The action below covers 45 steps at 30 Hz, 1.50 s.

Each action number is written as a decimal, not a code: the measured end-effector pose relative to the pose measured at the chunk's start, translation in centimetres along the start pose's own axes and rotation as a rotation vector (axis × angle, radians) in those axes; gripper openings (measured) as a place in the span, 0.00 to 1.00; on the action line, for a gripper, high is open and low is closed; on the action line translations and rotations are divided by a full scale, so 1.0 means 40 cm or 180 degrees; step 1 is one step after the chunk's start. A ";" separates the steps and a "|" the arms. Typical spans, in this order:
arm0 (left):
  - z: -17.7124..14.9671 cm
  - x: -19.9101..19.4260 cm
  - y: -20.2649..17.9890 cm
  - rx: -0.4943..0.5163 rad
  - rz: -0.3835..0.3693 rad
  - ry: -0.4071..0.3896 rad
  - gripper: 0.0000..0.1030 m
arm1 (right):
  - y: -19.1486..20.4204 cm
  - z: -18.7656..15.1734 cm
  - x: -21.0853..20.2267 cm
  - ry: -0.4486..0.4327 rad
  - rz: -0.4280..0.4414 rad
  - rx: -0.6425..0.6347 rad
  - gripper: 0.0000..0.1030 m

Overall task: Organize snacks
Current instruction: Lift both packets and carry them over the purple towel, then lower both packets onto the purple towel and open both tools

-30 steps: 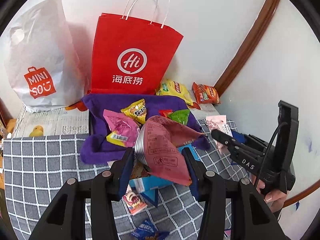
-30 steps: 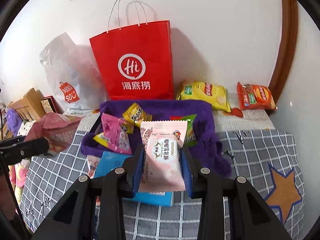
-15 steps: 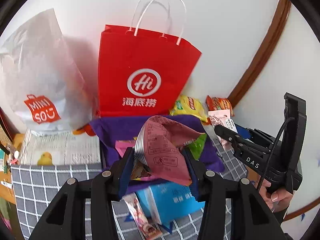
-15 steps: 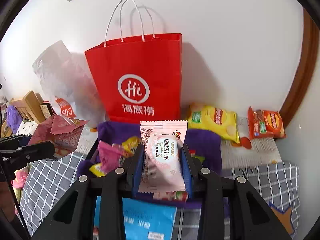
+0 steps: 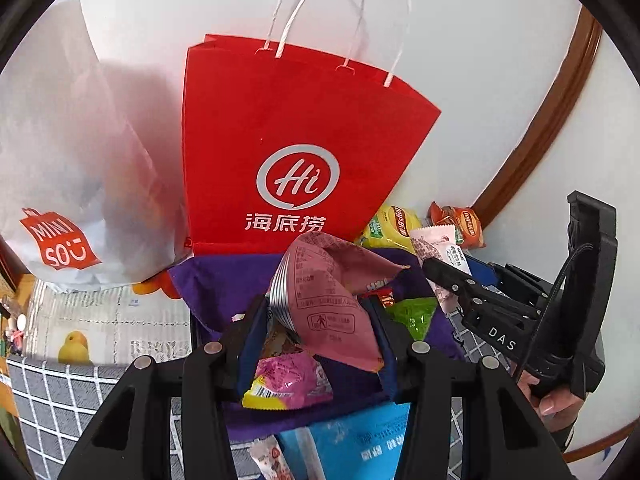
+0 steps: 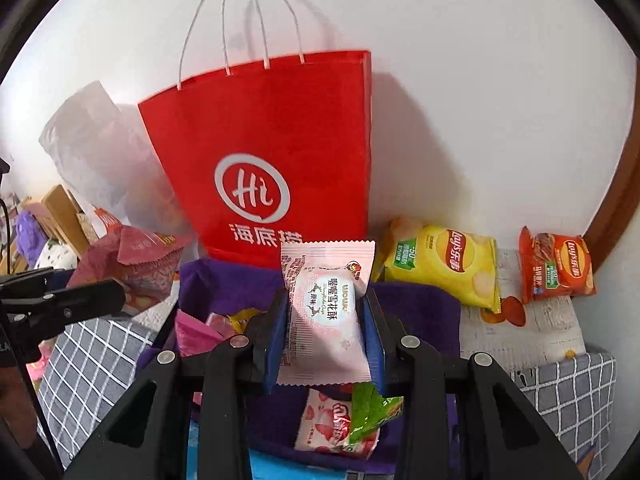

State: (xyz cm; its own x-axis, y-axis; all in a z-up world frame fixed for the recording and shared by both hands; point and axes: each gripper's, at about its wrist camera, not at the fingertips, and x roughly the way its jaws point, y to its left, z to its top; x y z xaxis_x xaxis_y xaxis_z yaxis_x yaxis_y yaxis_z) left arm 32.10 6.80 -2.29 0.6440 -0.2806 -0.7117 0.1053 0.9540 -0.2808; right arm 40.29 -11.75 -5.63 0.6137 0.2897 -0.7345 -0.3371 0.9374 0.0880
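Facing grippers, red bag reads "Hi".

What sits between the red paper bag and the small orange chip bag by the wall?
A yellow chip bag lies between the red paper bag and the orange chip bag, clearest in the right wrist view.

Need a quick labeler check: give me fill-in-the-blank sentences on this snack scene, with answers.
1. The left hand-held gripper is shut on a ____ packet.
2. The paper bag by the wall is ____.
3. The right hand-held gripper holds a ____ packet.
4. The yellow chip bag lies ____ the purple bin.

Answers: dark pink; red; pale pink; outside
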 end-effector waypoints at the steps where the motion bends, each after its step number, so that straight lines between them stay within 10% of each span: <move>1: -0.001 0.010 0.002 -0.0001 -0.0001 0.0034 0.45 | -0.006 -0.002 0.008 0.0029 -0.0015 -0.0019 0.34; 45: -0.047 0.191 0.018 -0.0099 -0.0021 0.0700 0.46 | -0.012 -0.104 0.212 0.1010 0.0087 -0.0322 0.37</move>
State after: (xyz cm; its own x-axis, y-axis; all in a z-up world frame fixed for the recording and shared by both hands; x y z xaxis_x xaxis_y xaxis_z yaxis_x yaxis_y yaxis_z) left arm 35.66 5.15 -9.14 0.4624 -0.3063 -0.8321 0.0832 0.9493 -0.3032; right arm 42.69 -10.57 -14.68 0.3559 0.2249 -0.9071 -0.4294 0.9014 0.0550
